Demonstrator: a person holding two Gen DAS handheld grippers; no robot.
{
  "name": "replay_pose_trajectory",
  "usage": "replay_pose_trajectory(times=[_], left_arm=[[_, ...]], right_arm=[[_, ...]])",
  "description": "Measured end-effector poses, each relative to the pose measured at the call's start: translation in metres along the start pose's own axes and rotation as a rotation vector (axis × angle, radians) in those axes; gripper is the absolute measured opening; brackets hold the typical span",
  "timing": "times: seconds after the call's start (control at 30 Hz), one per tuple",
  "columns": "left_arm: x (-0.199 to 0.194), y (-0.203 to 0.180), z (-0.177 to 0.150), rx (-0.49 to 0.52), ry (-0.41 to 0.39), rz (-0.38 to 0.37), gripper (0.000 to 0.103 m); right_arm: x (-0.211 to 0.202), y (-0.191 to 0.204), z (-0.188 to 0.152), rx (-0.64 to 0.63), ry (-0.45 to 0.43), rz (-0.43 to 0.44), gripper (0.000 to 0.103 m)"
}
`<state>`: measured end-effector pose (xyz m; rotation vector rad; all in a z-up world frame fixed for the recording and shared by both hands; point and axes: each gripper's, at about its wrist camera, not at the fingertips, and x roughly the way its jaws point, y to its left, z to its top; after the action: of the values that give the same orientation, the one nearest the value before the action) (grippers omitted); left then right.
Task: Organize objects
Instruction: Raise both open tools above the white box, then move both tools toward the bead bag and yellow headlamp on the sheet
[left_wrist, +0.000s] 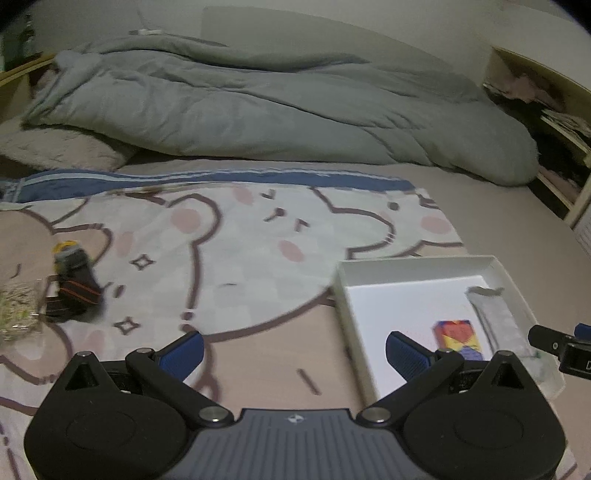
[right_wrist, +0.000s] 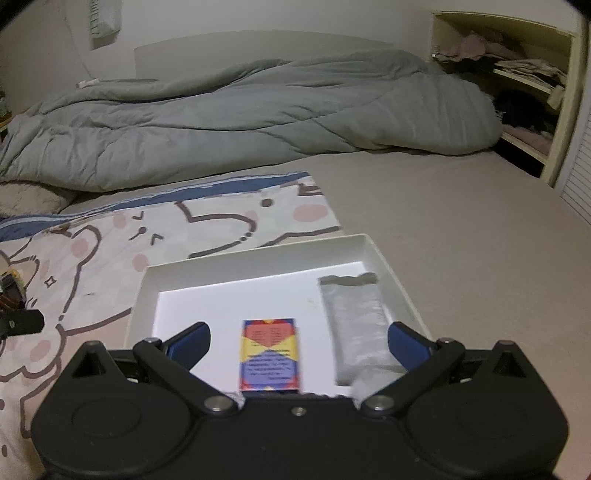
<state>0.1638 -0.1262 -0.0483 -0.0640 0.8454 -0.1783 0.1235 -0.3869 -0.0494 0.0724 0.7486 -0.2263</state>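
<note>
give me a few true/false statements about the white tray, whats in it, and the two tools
1. The white tray holds a colourful box and a silver pouch. True.
2. The right tool is clamped on the colourful box. False: its fingers stand wide open, with the box lying in the tray beyond them.
3. The left tool is open and holds nothing. True.
4. The silver pouch lies on top of the colourful box. False: they lie side by side and apart, the pouch to the right.
5. The dark item with the yellow top is in the tray. False: it lies on the cartoon-print blanket, left of the tray.
</note>
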Motion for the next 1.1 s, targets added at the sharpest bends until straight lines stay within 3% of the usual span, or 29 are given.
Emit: replay_pose_trajectory(times=[0.4,1.1], left_arm=[[-0.016,0.081,0.003,-0.087,-0.023,0.104,0.103],[-0.035,0.195,-0.007,-0.132,-0.040,0.270,0.103]], right_arm=[[0.011,0.085,0.013,-0.079,-0.009,0.098,0.103],[0.029,0.231,0.015,-0.175,-0.024,0.286,0.103]])
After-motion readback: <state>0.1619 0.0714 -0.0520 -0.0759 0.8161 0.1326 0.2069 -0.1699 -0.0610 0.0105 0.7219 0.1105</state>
